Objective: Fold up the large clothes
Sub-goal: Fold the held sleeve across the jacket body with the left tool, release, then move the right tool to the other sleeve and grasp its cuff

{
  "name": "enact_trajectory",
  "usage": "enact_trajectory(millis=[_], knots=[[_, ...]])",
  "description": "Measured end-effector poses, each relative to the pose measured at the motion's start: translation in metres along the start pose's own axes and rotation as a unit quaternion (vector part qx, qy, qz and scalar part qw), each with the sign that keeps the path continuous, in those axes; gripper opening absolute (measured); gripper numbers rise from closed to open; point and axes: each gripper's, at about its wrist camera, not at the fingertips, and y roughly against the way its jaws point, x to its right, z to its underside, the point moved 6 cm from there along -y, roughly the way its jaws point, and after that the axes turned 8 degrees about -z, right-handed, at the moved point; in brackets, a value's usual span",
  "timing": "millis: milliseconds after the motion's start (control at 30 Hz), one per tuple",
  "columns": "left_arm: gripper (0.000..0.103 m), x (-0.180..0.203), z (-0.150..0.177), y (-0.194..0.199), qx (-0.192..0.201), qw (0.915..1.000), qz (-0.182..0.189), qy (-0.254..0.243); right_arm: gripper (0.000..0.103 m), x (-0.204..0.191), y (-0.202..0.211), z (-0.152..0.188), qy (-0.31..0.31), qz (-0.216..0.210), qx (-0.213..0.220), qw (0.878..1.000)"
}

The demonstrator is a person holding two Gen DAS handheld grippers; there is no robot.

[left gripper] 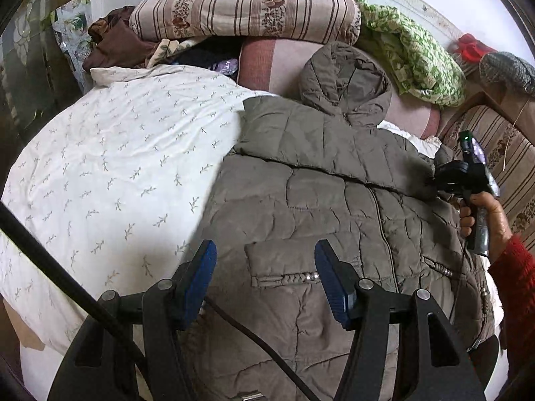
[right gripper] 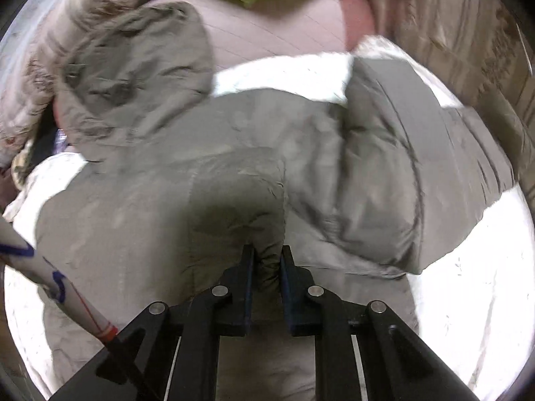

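on the left, the white sprigged duvet (left gripper: 110, 173) lies bare from nine o'clock round to eleven, the widest free room on the bed. we judge it is kept free so that a panel or sleeve can swing over without snagging.

in the middle, the grey-brown quilted jacket (left gripper: 317, 207) lies front up on the duvet, zip running toward six o'clock and hood (left gripper: 344, 80) at twelve, resting against a pink cushion (left gripper: 264, 63). a sleeve is already laid across the chest, its hem a slanted line from ten toward three o'clock. our left claw (left gripper: 264, 280) hovers above the pocket area, spread, with nothing between its pads; we read it as waiting to pin or take the lower body.

further right, our right claw (right gripper: 267, 267) is pinching a ridge of jacket fabric, its pads pressed onto the cloth. the right wrist view is blurred, but the other sleeve (right gripper: 394, 173) bulges at two o'clock, not yet folded in. seen from the left wrist, a hand (left gripper: 485, 214) in a red sleeve holds that tool at the jacket's three o'clock edge.

room is tight there: a striped cushion (left gripper: 501, 153) crowds the bed's edge at three o'clock, and pillows and a green blanket (left gripper: 411, 46) close off twelve. so a fold should travel inward, toward nine.
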Motion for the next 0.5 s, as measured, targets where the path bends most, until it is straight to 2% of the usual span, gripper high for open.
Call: enact_trajectory(millis=[167,300,367,433,500], knots=[[0.060,0.015,0.001,0.006,-0.001,0.9999,-0.008,-0.014,0.022,0.001,-0.029,-0.003,-0.008,-0.003,-0.011,1.000],[0.060,0.029,0.002,0.020,0.005,0.9996,-0.010,-0.026,0.036,0.003,-0.038,-0.004,-0.013,-0.002,-0.011,1.000],[0.060,0.035,0.003,0.026,0.008,0.9994,-0.009,-0.031,0.045,0.006,-0.023,-0.004,-0.025,-0.014,-0.002,1.000],[0.060,0.042,0.005,0.033,0.009,0.9993,-0.007,-0.036,0.061,0.010,0.007,-0.002,-0.027,-0.043,0.033,0.998],[0.060,0.049,0.006,0.036,0.005,0.9992,-0.001,-0.039,0.065,0.019,0.036,0.002,-0.017,-0.049,0.062,0.997]])
